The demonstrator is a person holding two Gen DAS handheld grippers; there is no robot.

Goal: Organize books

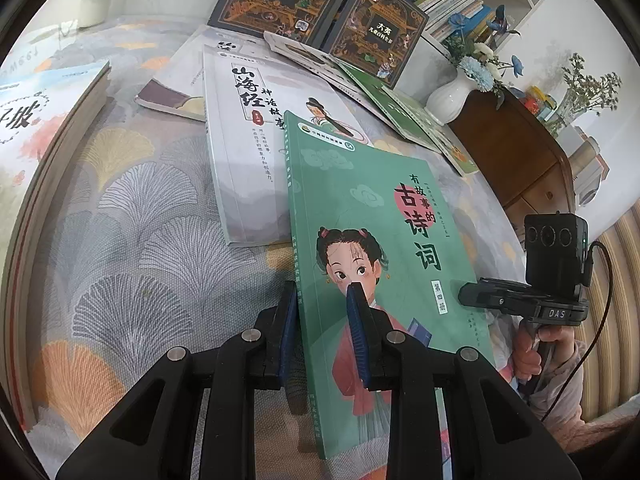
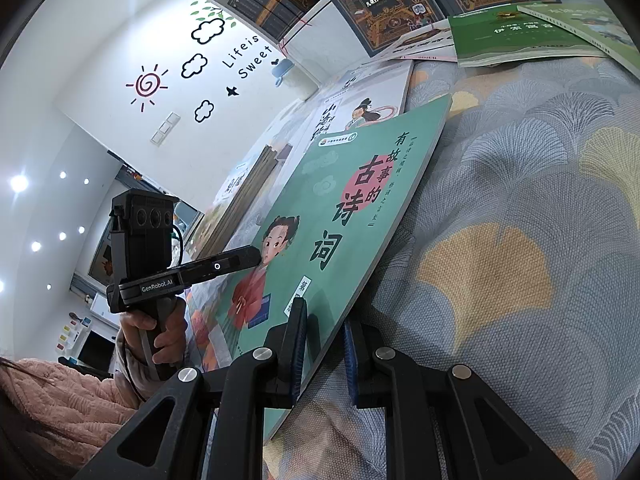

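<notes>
The worktop under a leaf-patterned cloth carries scattered books. The green book, a thin, light, bendable paperback, is lifted above it. Left hand-held gripper clamps its spine edge, right hand-held gripper its opposite edge; gripping both edges should prevent sagging.

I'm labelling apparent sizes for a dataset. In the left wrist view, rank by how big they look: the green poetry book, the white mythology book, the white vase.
Largest to smallest:
1. green poetry book, though nearness to the camera inflates it
2. white mythology book
3. white vase, far back, so its real size is unsure
</notes>
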